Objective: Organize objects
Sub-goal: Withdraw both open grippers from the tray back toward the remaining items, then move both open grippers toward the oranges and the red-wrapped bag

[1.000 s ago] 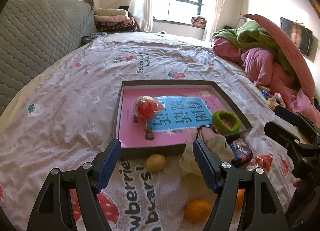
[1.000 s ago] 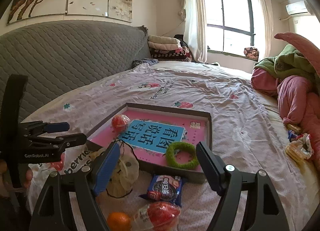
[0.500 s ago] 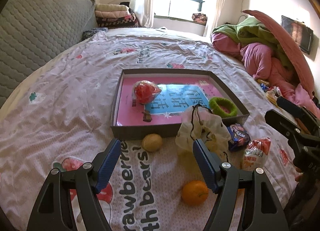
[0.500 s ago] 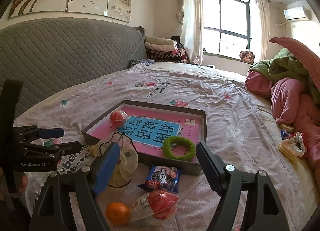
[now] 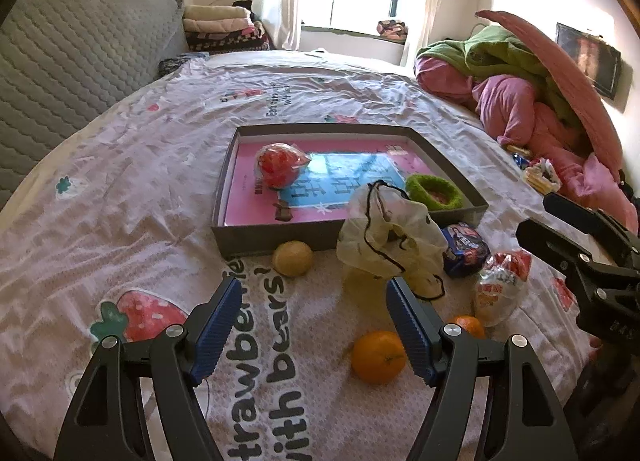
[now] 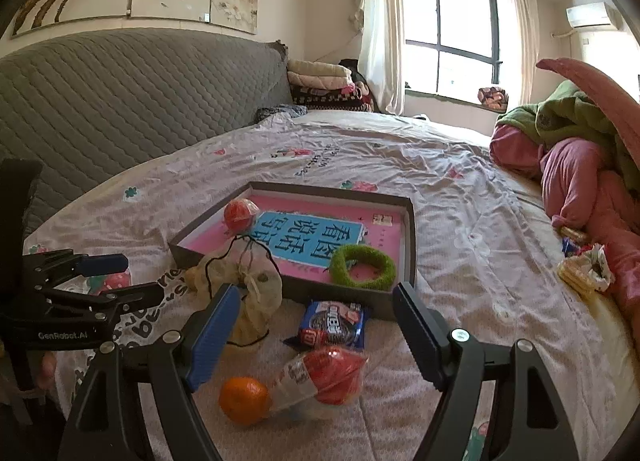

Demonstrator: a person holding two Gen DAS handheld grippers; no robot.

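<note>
A grey shallow box (image 5: 264, 239) (image 6: 352, 295) lies on the bed, holding a pink book, a wrapped red ball (image 5: 280, 169) (image 6: 239, 213) and a green fuzzy ring (image 5: 434, 191) (image 6: 362, 265). In front of it lie a yellowish fruit (image 5: 293, 258), a pale drawstring bag (image 5: 390, 237) (image 6: 250, 285), a blue cookie pack (image 5: 464, 249) (image 6: 334, 325), a red snack bag (image 5: 502, 285) (image 6: 324, 379) and an orange (image 5: 378, 357) (image 6: 243, 400). My left gripper (image 5: 312, 313) is open above the sheet. My right gripper (image 6: 316, 325) is open over the cookie pack, holding nothing.
A grey quilted headboard (image 6: 120, 101) runs along the left. Folded blankets (image 6: 320, 85) are stacked at the far end. Pink and green bedding (image 5: 532, 101) is piled on the right, with small snack packets (image 6: 584, 273) beside it. A second orange (image 5: 466, 325) peeks out behind my left gripper's right finger.
Both grippers have drawn back from the box and sunk a little, so more of the loose items in front of it have come into view. Jaws stay equally wide.
</note>
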